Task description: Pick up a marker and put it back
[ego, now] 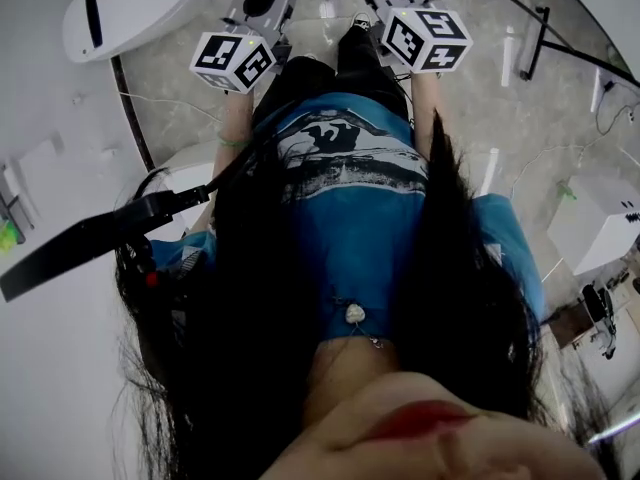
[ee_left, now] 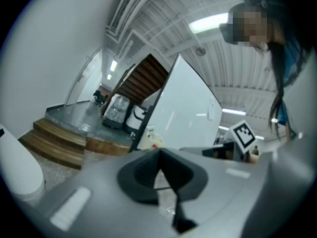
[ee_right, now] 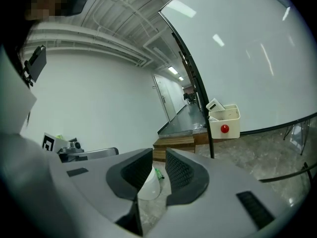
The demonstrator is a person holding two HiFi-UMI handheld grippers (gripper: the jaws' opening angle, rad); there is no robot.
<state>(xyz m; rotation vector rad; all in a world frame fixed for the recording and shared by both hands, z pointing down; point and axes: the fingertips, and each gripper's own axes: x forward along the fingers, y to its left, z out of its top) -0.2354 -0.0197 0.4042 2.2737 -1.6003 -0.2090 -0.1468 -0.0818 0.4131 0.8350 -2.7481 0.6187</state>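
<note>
Nothing's begun, I'd say. The left claw (ee_left: 159,152) is pressed together and empty, and the right claw (ee_right: 159,155) is slightly spread, pinching nothing. Both are held out over the floor (ego: 180,78). No marker shows anywhere, so picking up and returning are both still to do.

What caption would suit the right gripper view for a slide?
Right gripper, jaws slightly apart and empty, pointing toward a whiteboard with a cream tray beside wooden steps.
</note>
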